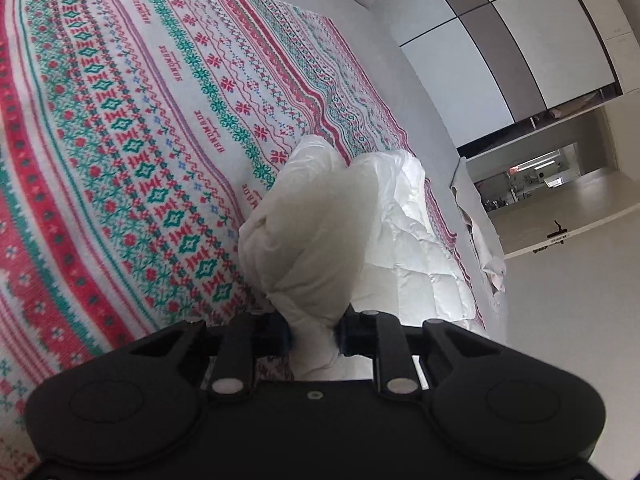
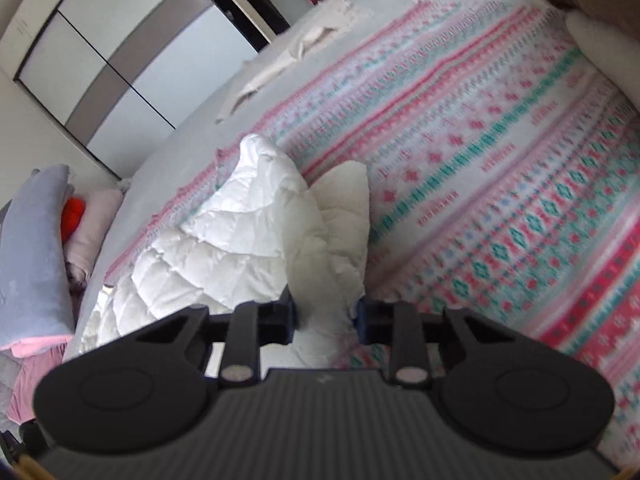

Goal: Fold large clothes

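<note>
Across the bed lies a knit-patterned blanket [image 1: 132, 128] in bands of red, green and white, reaching almost to the grey sheet [image 1: 384, 36] that shows along the bed's far edge. On the blanket, near that edge, sits the white quilted puffy garment [image 1: 424, 248], crumpled in a heap. The left hand-held gripper [image 1: 314, 334] is clenched on a bunched fold of the garment, which rises in a cone ahead of its black fingers. The right hand-held gripper [image 2: 326, 318] likewise grasps a gathered fold of the same garment [image 2: 224, 240], its view blurred. Beyond the bed stand wardrobe doors [image 1: 500, 28] of white panels with grey-brown strips, and an open doorway [image 1: 532, 184]. A grey-blue pillow [image 2: 34, 248] and pink cloth [image 2: 94, 224] lie at the bed's end.
</note>
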`<act>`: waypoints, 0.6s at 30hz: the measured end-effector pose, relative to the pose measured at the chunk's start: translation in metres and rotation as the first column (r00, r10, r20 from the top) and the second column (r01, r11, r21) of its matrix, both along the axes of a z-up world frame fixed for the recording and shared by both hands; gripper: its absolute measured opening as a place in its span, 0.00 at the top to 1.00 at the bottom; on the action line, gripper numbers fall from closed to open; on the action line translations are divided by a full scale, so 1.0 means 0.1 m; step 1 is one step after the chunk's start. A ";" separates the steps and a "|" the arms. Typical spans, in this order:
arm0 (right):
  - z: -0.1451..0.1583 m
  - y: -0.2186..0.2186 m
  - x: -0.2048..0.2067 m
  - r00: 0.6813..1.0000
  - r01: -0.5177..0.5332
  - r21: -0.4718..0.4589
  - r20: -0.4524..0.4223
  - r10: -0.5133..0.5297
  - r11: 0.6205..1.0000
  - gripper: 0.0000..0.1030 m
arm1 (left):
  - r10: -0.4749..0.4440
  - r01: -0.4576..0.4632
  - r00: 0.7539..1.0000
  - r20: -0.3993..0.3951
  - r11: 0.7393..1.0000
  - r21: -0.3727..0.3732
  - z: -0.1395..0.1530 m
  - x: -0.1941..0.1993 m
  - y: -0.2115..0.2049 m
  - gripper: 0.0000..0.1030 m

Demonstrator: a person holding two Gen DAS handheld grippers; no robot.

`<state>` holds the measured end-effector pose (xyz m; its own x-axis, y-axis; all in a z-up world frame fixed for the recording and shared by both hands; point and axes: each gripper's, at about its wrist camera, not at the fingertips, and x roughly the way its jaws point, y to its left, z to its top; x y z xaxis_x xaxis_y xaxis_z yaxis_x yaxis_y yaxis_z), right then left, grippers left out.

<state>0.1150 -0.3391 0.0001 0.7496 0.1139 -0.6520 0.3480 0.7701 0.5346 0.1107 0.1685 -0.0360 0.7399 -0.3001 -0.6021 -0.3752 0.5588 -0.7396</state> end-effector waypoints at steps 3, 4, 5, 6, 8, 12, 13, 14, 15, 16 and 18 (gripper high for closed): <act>-0.15 -0.01 -0.01 0.996 -0.047 -0.063 -0.081 0.041 0.997 0.64 | -0.050 0.050 0.999 0.010 0.999 -0.009 -0.13 -0.11 0.04 0.72; -0.22 0.01 -0.01 0.994 -0.058 -0.093 -0.097 0.048 0.994 0.56 | -0.062 0.062 0.998 0.029 0.998 -0.011 -0.19 -0.12 0.04 0.70; -0.26 0.03 -0.02 0.994 -0.063 -0.121 -0.099 0.051 0.991 0.49 | -0.071 0.071 0.996 0.045 0.997 -0.014 -0.27 -0.15 0.05 0.62; -0.27 0.04 -0.04 0.995 -0.050 -0.149 -0.093 0.037 0.988 0.34 | -0.056 0.057 0.997 0.056 0.998 -0.031 -0.37 -0.16 0.08 0.53; -0.22 0.05 -0.03 0.997 -0.014 -0.202 -0.079 -0.002 0.979 0.23 | -0.026 0.036 0.994 0.106 0.995 -0.094 -0.46 -0.20 0.12 0.47; 0.00 0.17 -0.03 0.996 0.085 -0.310 0.039 -0.077 0.947 0.22 | 0.011 0.011 0.988 0.156 0.990 -0.142 -0.42 -0.17 0.10 0.23; 0.06 0.25 -0.03 0.994 0.102 -0.344 0.075 -0.081 0.933 0.22 | 0.027 -0.005 0.987 0.159 0.990 -0.137 -0.41 -0.16 0.07 0.21; 0.12 0.36 -0.01 0.991 0.114 -0.379 0.112 -0.076 0.918 0.22 | 0.041 -0.022 0.987 0.158 0.992 -0.122 -0.39 -0.15 0.04 0.21; 0.16 0.47 0.01 0.987 0.122 -0.412 0.150 -0.065 0.903 0.22 | 0.046 -0.031 0.987 0.154 0.995 -0.099 -0.38 -0.12 0.01 0.21; 0.19 0.58 0.03 0.983 0.124 -0.436 0.180 -0.049 0.891 0.22 | 0.047 -0.036 0.987 0.151 0.997 -0.072 -0.35 -0.11 -0.03 0.22; 0.24 0.84 0.12 0.971 0.101 -0.480 0.237 0.018 0.872 0.22 | 0.073 -0.070 0.988 0.136 0.997 -0.022 -0.31 -0.04 -0.11 0.28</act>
<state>0.1271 -0.2551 0.0237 0.8801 -0.2067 -0.4275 0.3008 0.9393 0.1650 0.1063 0.1577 -0.0674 0.8348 -0.2526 -0.4891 -0.3085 0.5213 -0.7957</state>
